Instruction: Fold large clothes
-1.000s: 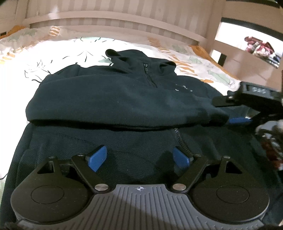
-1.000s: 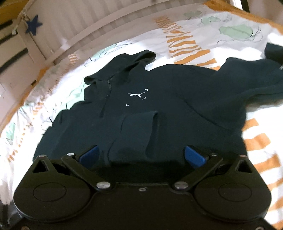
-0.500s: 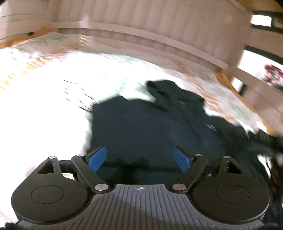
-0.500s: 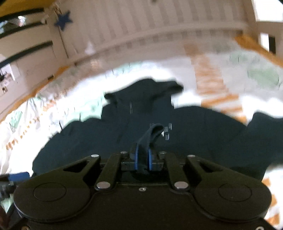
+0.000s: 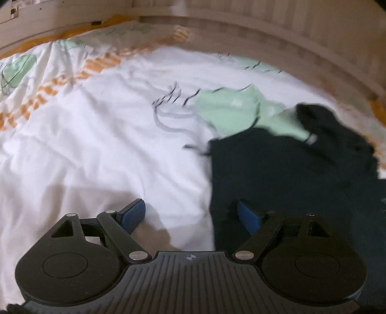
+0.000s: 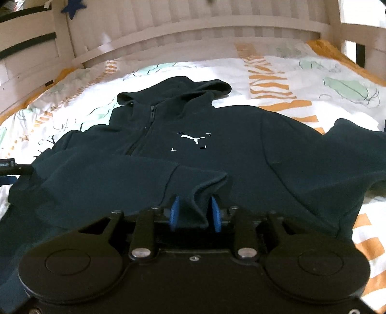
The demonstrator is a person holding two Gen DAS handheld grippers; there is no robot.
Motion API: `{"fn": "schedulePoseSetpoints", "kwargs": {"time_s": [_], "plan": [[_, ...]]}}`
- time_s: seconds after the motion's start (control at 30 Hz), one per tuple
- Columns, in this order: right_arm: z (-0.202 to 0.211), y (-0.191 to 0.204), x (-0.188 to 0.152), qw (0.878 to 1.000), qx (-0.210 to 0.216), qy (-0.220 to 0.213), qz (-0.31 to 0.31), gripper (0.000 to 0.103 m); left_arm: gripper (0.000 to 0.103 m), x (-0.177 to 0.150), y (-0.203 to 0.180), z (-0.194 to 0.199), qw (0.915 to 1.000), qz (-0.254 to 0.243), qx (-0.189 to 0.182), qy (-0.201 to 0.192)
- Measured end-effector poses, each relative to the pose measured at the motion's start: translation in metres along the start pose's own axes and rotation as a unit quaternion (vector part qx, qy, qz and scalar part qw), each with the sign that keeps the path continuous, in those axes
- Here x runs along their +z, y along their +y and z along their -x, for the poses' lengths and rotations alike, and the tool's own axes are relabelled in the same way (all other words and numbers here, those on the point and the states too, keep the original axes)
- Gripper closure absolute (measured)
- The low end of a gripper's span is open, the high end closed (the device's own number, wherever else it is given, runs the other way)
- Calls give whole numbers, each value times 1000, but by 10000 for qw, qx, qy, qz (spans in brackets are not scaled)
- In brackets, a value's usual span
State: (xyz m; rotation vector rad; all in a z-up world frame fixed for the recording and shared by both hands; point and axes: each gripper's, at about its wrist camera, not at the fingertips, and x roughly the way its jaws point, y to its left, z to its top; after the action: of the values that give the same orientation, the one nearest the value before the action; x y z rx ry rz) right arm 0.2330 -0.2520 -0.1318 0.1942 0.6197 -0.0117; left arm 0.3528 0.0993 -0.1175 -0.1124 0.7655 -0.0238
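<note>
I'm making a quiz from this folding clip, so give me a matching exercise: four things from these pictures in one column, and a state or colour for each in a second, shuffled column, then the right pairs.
Things:
1. left gripper
2. right gripper
3. hoodie
4. star on the bed frame

States:
A. dark navy, lying front up on the bedding
B. blue
C. jaws wide apart, nothing between them
D. jaws have just been opening, cuff between the pads

Pairs: 1-C, 2-D, 3-A, 4-B
</note>
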Motion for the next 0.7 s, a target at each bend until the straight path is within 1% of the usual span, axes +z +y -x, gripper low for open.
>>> {"fn": "schedulePoseSetpoints", "kwargs": {"time_s": [0.07,0.23,0.33,0.4,0.53,0.63,0.7], "plan": [[-1,0,1,10000,-5,-26,-9,63,15,-5,4,-1,9999,14,-57,-117],[-2,-2,0,9999,42,-63,-91,61,15,-2,2,2,9999,-87,-4,-81],[-3,-8,1,9995,155,-62,-263,61,16,1,0,9,9999,-69,40,-72],[-3,-13,0,9988,269,-65,-415,60,16,1,-1,22,9999,-26,41,-121],[-3,-23,-1,9961,497,-64,-719,57,16,0,-11,57,9993,-158,-145,-302],[-2,-25,-1,9949,573,-58,-825,56,16,-4,-24,85,9983,-227,-414,-353],[0,-26,1,9945,610,-22,-849,53,16,-5,-35,101,9972,-292,-559,-396]]}}
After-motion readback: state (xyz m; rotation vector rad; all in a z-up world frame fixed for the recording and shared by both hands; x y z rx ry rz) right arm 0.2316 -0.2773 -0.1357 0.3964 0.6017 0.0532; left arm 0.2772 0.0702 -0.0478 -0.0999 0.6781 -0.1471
